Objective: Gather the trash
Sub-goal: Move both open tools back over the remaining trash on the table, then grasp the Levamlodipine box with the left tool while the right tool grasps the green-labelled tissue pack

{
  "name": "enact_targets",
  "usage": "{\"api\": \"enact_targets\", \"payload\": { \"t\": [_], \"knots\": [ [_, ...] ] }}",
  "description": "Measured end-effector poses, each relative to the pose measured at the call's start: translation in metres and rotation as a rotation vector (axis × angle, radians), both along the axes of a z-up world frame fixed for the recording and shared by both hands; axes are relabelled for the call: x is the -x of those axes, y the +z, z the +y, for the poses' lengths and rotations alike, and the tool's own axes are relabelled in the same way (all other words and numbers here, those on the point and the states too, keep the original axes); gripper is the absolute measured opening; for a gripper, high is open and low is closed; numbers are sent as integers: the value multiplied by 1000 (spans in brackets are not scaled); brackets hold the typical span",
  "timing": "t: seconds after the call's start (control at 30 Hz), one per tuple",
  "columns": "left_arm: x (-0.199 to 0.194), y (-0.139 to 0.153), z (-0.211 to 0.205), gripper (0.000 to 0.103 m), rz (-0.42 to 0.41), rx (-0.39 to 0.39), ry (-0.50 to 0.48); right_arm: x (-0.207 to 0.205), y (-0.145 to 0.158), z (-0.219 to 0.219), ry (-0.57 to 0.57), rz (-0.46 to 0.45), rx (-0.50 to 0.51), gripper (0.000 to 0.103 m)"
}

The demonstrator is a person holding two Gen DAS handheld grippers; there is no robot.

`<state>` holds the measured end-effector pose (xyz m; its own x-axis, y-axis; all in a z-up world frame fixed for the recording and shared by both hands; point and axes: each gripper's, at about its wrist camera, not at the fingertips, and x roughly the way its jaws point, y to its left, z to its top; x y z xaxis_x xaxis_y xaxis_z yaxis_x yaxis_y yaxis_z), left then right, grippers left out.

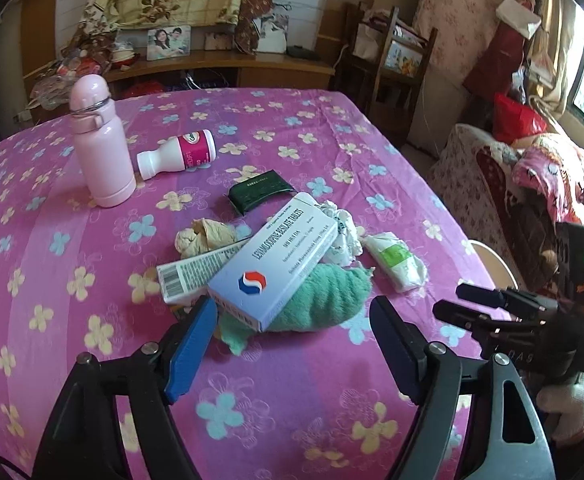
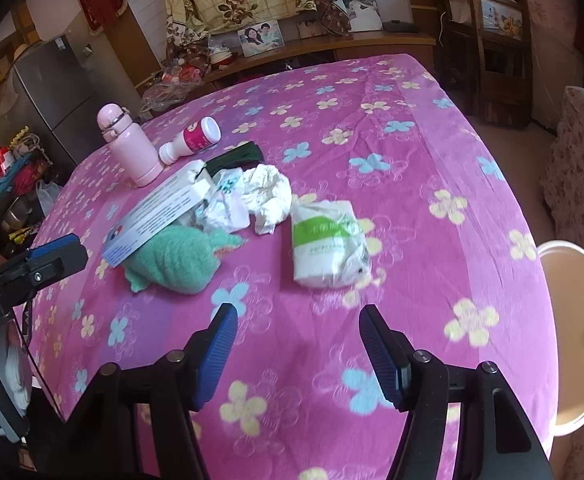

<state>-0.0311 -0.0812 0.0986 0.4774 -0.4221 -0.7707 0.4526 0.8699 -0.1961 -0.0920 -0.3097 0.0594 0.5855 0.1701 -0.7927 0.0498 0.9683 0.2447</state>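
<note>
Both grippers, left and right, hover with jaws spread, holding nothing. Trash sits mid-table: a tablet box atop a green cloth, crumpled paper and a wrapped packet alongside.

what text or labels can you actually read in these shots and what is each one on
"LEVAMLODIPINE BESILATE TABLETS": blue and white tablet box on the pile.
"Robot.AI", start cut off: body of the left gripper, right wrist view.
"DAS", partly hidden: body of the right gripper, left wrist view.
Too small or blurred to read: smaller print on the tablet box, barcode box, green-labelled packet, pink-labelled white bottle.
</note>
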Motion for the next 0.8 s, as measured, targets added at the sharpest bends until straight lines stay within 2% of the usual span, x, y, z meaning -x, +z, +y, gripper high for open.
{"api": "enact_targets", "payload": {
  "t": [0.33, 0.53, 0.8],
  "knots": [
    [-33, -10, -23, 79, 33, -55, -91, -32, -8, -10, 12, 13, 25, 69],
    [-54, -20, -31, 79, 53, -109, -99, -49, -15, -13, 18, 18, 38, 69],
    [-63, -31, -37, 79, 83, -130, -108, -70, -29, -9, 29, 30, 78, 69]
  ]
}}
